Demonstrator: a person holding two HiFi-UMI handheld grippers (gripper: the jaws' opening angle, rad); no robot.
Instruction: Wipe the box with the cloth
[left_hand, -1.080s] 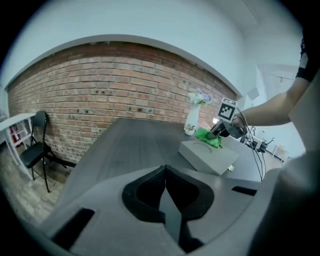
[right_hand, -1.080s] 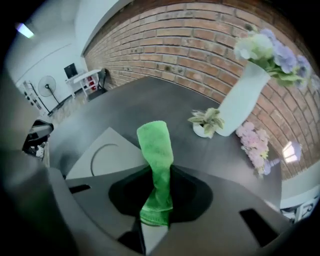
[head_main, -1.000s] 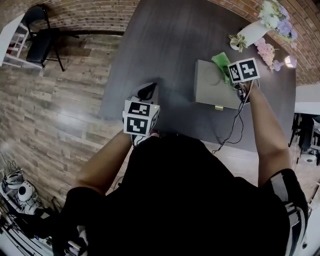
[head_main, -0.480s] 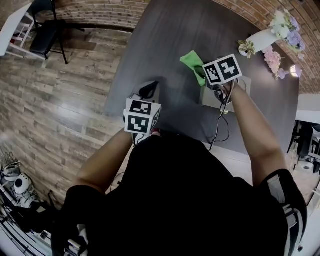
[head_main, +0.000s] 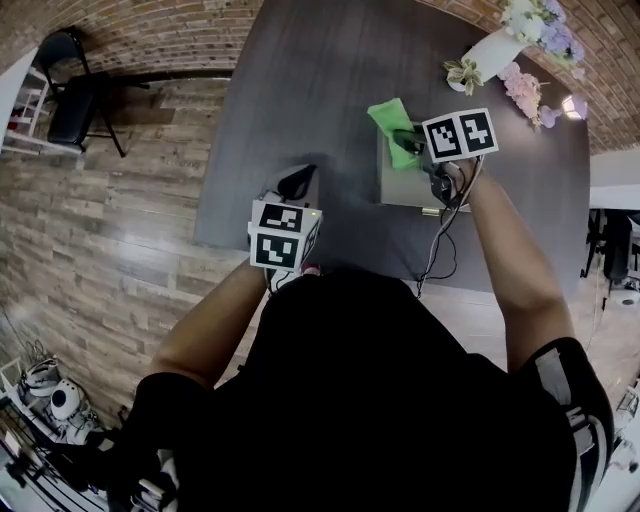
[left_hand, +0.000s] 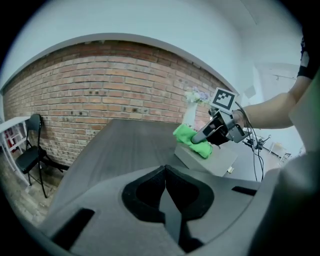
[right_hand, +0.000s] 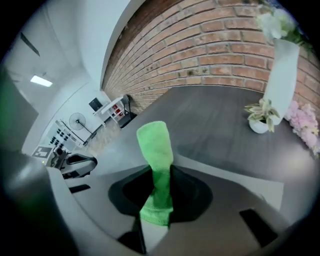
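A grey box (head_main: 402, 186) with a small brass latch (head_main: 432, 211) lies on the dark table (head_main: 320, 90). My right gripper (head_main: 408, 142) is shut on a green cloth (head_main: 392, 117) and holds it on the box's far left corner. The right gripper view shows the cloth (right_hand: 156, 147) pinched between the shut jaws of the right gripper (right_hand: 159, 172), its free end sticking up. My left gripper (head_main: 293, 181) hovers at the table's near edge, shut and empty. From the left gripper (left_hand: 165, 172) I see the cloth (left_hand: 186, 135) pressed on the box (left_hand: 207, 160).
A white vase with flowers (head_main: 495, 45) and pink blossoms (head_main: 525, 95) stand at the table's far right, behind the box. A black chair (head_main: 75, 95) stands on the wooden floor at the left. A cable (head_main: 440, 250) hangs from the right gripper.
The right gripper has carried the cloth leftward across the box's top, from its right side to its far left corner. The left gripper has stayed put.
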